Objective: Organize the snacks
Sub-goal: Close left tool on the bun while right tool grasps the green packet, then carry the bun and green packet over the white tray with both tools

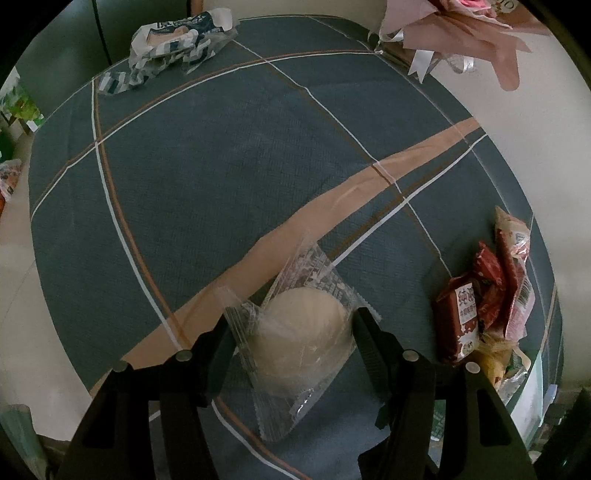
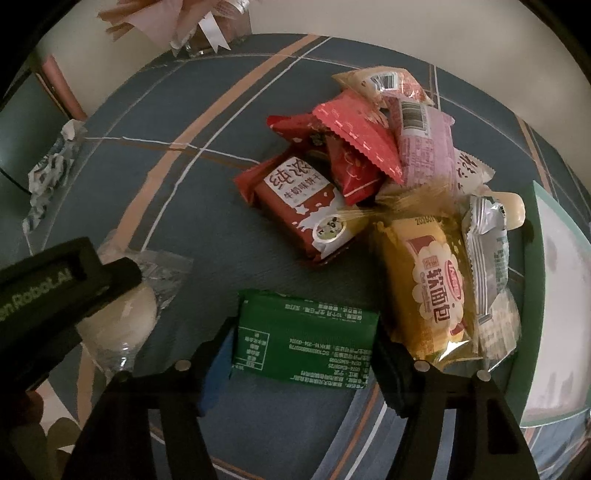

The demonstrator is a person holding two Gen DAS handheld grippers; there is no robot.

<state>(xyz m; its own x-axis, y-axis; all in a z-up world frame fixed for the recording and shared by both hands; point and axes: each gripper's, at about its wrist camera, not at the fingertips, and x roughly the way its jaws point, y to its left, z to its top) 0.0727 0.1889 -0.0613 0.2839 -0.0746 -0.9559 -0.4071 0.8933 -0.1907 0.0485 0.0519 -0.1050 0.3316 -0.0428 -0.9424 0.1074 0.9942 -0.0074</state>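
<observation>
My left gripper [image 1: 291, 325] has its fingers on both sides of a pale round bun in a clear wrapper [image 1: 303, 336] that lies on the blue-grey tablecloth [image 1: 207, 192]. The same bun shows in the right wrist view [image 2: 122, 314], partly under the left gripper's black finger [image 2: 92, 280]. My right gripper [image 2: 304, 332] has its fingers at both ends of a green snack packet [image 2: 303, 336]. A pile of snacks lies ahead: a dark red milk packet [image 2: 303, 206], red packets [image 2: 358, 144], a pink packet [image 2: 424, 144], a yellow bread packet [image 2: 432, 288] and a silver packet [image 2: 487, 258].
A crumpled blue-white empty wrapper [image 1: 177, 48] lies at the far left of the table. A pink ribbon bouquet [image 1: 461, 33] stands at the far edge. A white tray with a green rim [image 2: 535, 280] sits at the right. The snack pile also shows in the left wrist view [image 1: 480, 302].
</observation>
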